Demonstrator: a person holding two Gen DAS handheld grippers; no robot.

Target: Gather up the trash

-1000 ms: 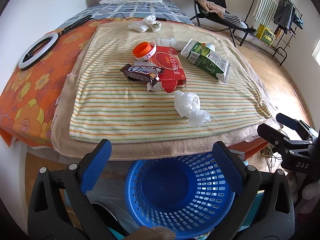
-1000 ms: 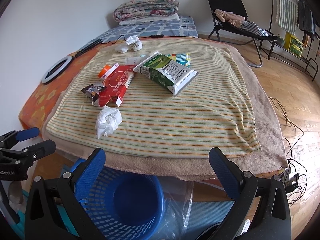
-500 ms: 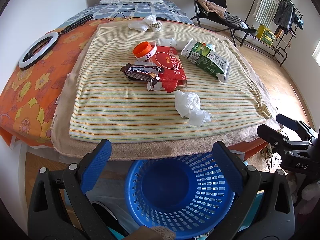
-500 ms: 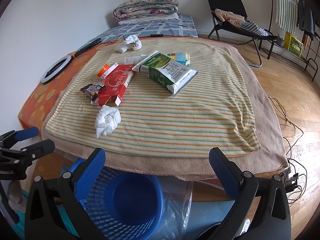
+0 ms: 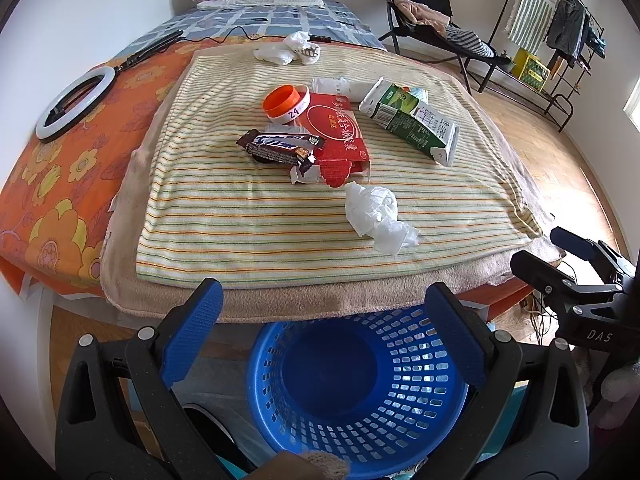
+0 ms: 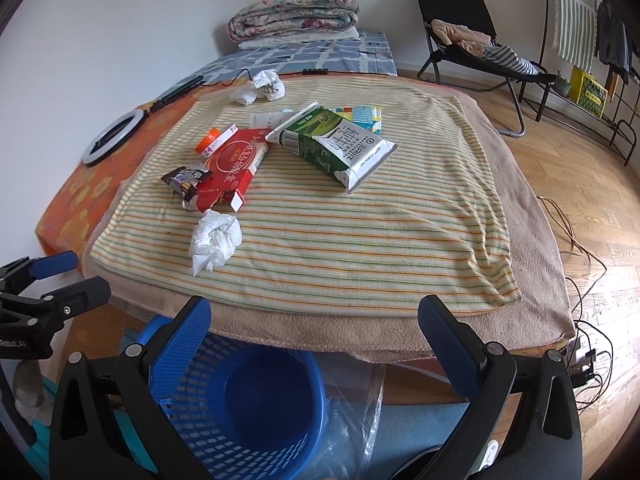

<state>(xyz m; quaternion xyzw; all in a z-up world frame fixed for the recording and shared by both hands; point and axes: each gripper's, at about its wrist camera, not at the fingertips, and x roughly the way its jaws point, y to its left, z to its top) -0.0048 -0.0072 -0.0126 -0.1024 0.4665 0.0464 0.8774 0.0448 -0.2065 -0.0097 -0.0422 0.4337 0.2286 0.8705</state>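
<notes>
Trash lies scattered across the striped blanket [image 5: 248,216] while both your grippers wait at the near edge, jaws spread wide and holding nothing. From the left wrist view, your left gripper [image 5: 322,334] hangs directly over the blue basket [image 5: 352,432], which sits on the floor tucked against the bed edge, likely so items can be dropped in with a short carry; it looks empty. Nearest you is the crumpled tissue [image 5: 378,220], apart from the rest; behind it the red carton [image 5: 338,136] lies flat with its end flap torn open, a chocolate bar wrapper [image 5: 280,146] resting partly on it and an orange lid [image 5: 286,103] touching its far corner. The green milk carton [image 5: 412,122] lies on its side to the right, and more tissue wads [image 5: 286,50] sit at the far edge. Your right gripper [image 5: 560,256] shows at the frame's right margin. From the right wrist view, that gripper [image 6: 316,338] is offset to the basket's right, over clear plastic sheet [image 6: 352,432], facing the milk carton; a colourful packet [image 6: 358,114] peeks out behind it. The tissue looks the easiest first pick.
</notes>
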